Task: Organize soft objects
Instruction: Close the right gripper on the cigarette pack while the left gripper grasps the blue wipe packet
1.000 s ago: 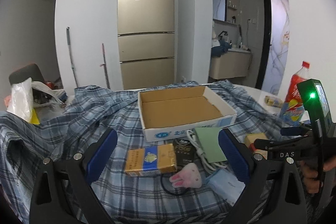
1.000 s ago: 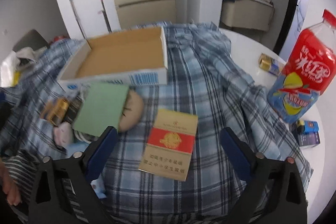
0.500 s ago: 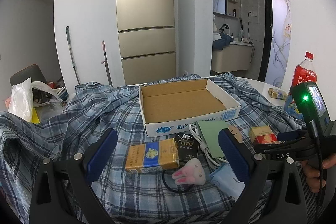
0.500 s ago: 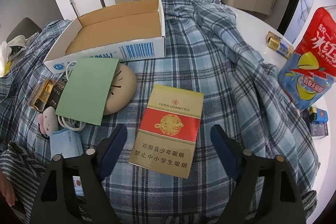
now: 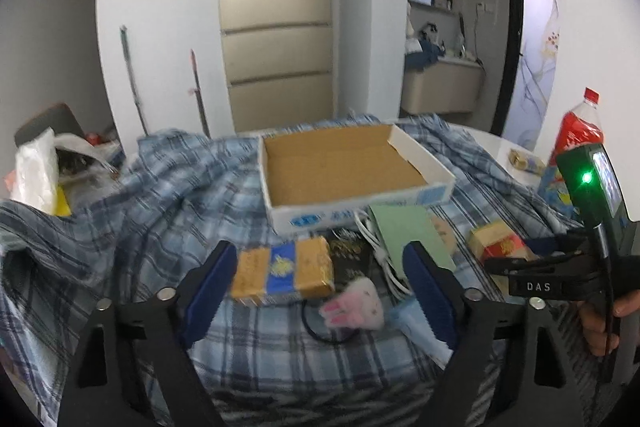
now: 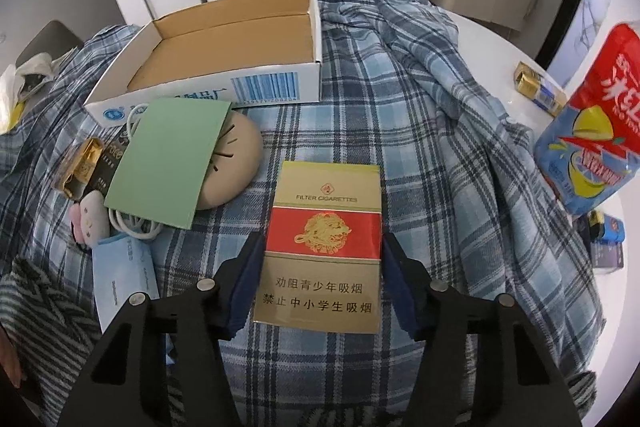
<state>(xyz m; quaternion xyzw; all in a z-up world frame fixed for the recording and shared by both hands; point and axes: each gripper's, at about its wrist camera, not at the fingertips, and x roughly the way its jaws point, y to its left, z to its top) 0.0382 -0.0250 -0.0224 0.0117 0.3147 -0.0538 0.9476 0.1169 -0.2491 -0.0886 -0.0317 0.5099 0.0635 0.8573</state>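
Observation:
A red and gold cigarette pack [image 6: 324, 247] lies flat on the blue plaid cloth [image 6: 440, 131]. My right gripper [image 6: 322, 283] straddles its near end, jaws close along both long sides; contact is unclear. An open cardboard box [image 6: 224, 39] lies beyond it, and also shows in the left wrist view [image 5: 344, 167]. My left gripper [image 5: 316, 291] is open above a blue and gold pack [image 5: 284, 267] and a pink and white bunny toy [image 5: 354, 309]. A green card [image 6: 168, 159] covers part of a beige round plush [image 6: 236, 167].
A red drink bottle [image 6: 592, 135] stands on the white table at the right, with small packs [image 6: 536, 89] near it. A white cable [image 6: 132, 223], a blue mask packet [image 6: 124, 275] and a black pack [image 5: 352, 255] lie left of the cigarette pack. White bags [image 5: 36, 175] sit far left.
My right gripper has moved forward and down over the red and gold pack and its jaws have narrowed around it. My left gripper has drifted a little closer to the items.

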